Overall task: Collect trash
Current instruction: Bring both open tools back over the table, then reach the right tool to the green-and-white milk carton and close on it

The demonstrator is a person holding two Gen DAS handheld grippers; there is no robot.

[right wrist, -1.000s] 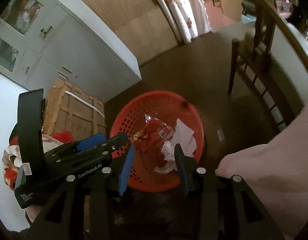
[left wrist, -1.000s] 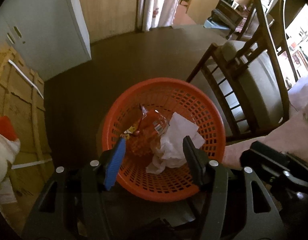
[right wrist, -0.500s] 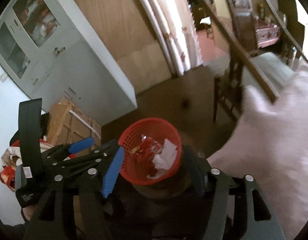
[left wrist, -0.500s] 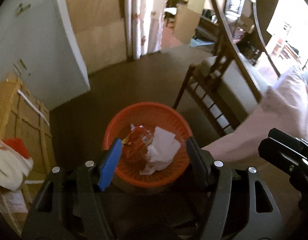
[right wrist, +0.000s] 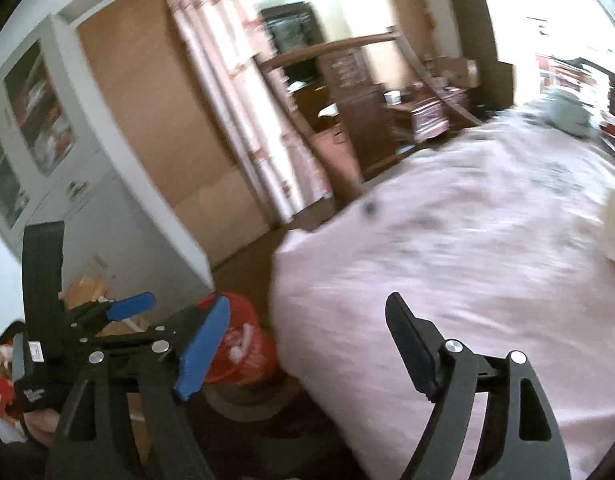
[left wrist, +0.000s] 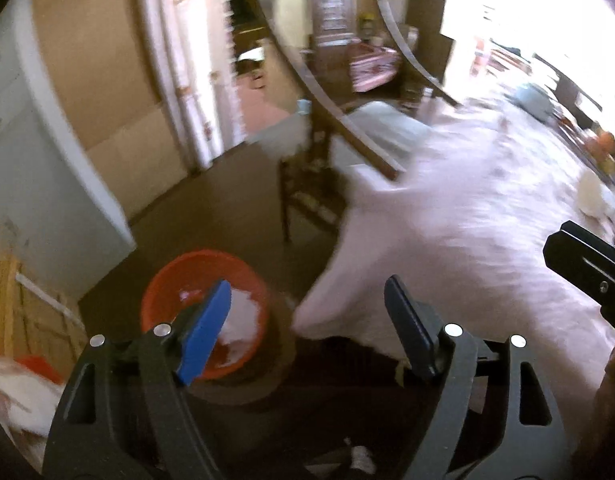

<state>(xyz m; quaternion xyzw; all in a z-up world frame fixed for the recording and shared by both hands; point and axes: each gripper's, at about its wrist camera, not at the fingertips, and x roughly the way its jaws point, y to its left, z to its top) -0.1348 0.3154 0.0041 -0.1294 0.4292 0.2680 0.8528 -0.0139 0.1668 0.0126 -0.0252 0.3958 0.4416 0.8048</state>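
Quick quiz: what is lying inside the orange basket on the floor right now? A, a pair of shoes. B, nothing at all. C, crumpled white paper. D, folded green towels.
C: the left wrist view shows crumpled white paper lying inside the orange basket on the floor, beside the table covered in a pink cloth.

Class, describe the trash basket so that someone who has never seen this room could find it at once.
Start at the big table under the pink cloth. On the dark floor off its near corner, toward the white cabinet, stands the basket. It is the only round orange thing there, and it holds crumpled white paper.
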